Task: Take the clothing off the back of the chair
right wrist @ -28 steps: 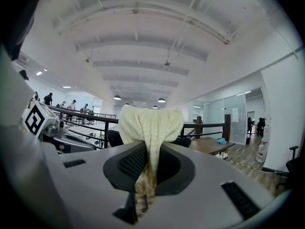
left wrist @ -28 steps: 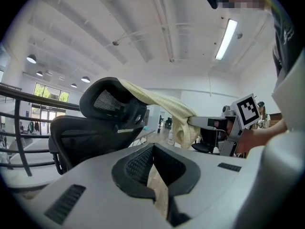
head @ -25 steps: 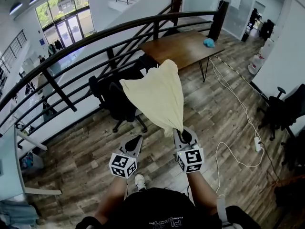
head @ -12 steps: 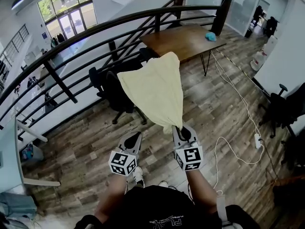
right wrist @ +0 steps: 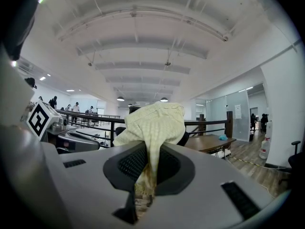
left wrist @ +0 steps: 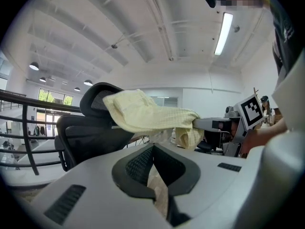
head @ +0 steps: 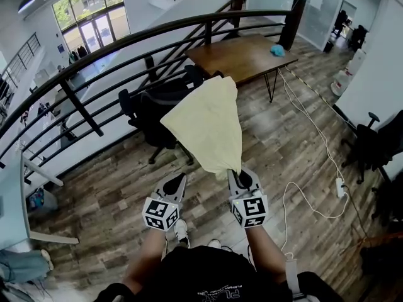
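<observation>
A pale yellow garment stretches from the top of a black office chair down to my right gripper, which is shut on its bunched lower end. In the right gripper view the cloth runs straight down between the jaws. In the left gripper view the garment still drapes over the chair back and leads to the right gripper. My left gripper hangs beside the right one, shut and holding nothing, short of the chair.
A black curved railing runs behind the chair. A wooden table with a blue object stands beyond it. A white cable and power strip lie on the wood floor, and another dark chair stands at the right.
Both grippers have drawn back a little from the chair. The garment's free left corner has slid lower and toward the right. The right gripper's hold on the cloth is unchanged.
</observation>
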Motion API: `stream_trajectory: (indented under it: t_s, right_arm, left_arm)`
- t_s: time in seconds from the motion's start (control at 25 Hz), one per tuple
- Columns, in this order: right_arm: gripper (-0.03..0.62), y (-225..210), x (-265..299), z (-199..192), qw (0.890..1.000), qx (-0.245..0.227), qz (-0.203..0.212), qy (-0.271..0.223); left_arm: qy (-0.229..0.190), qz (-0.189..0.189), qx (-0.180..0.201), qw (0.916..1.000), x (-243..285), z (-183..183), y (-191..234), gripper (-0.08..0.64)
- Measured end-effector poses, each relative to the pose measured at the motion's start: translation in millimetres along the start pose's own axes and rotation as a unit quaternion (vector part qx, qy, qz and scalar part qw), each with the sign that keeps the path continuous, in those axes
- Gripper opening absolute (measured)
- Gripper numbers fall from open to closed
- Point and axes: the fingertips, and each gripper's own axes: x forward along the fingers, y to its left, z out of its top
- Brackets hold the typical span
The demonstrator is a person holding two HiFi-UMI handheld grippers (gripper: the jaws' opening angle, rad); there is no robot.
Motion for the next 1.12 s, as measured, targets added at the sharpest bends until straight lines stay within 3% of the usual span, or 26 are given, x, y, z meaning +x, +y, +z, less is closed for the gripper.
stream_trajectory:
  t_s: [0.44, 1.12]
  right_arm:
    - [0.048, 3.6, -6.0, -16.2, 1.0, -0.001, -0.002, 0.024]
    - [0.048, -2.4, -3.4, -7.2, 0.999, -0.016, -0.037, 0.028]
  left_arm:
    - [0.008, -0.006, 0.001, 1.0, -6.3, -6.7, -5.9, 0.011]
    - [-0.01, 0.008, 0.009, 0.9999, -7.9, 15.0, 20.8, 0.011]
